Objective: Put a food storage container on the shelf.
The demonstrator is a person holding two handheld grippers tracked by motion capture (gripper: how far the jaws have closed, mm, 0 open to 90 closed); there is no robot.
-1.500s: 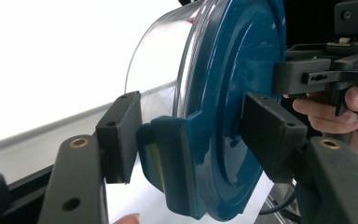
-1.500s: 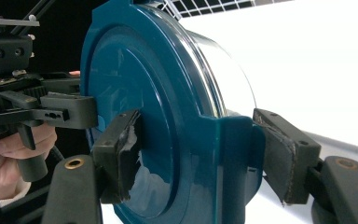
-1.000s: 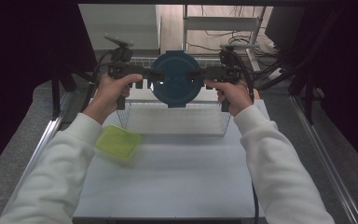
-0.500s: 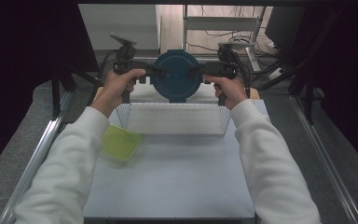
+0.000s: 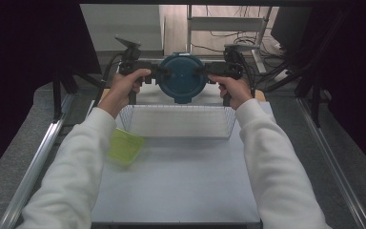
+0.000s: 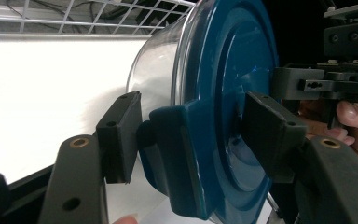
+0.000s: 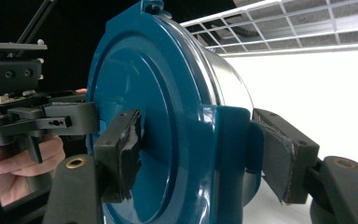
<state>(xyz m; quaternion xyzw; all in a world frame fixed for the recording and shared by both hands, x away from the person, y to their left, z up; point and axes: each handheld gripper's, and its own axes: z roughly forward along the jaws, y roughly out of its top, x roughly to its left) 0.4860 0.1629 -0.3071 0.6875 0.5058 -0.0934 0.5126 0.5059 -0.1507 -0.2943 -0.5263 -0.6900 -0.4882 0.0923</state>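
Nearest the person, on the pale grey desk (image 5: 181,191), a flat yellow-green square lid (image 5: 125,146) lies partly under the left white sleeve (image 5: 71,167). Beyond it stands a white wire basket (image 5: 178,121) with a low rectangular rim. Past the basket's far edge, held up in the air between both hands, is a round clear plastic container with a dark blue clip-on lid (image 5: 183,78), the lid turned toward the high camera. The left tool (image 5: 158,74) grips it from the left side: in the left gripper view its jaws sit half closed on the lid's blue side clip (image 6: 186,158), one pad on the lid face, one behind the clip. The right tool (image 5: 205,71) clamps the opposite clip (image 7: 226,140) in the same way, pads pressed on either side.
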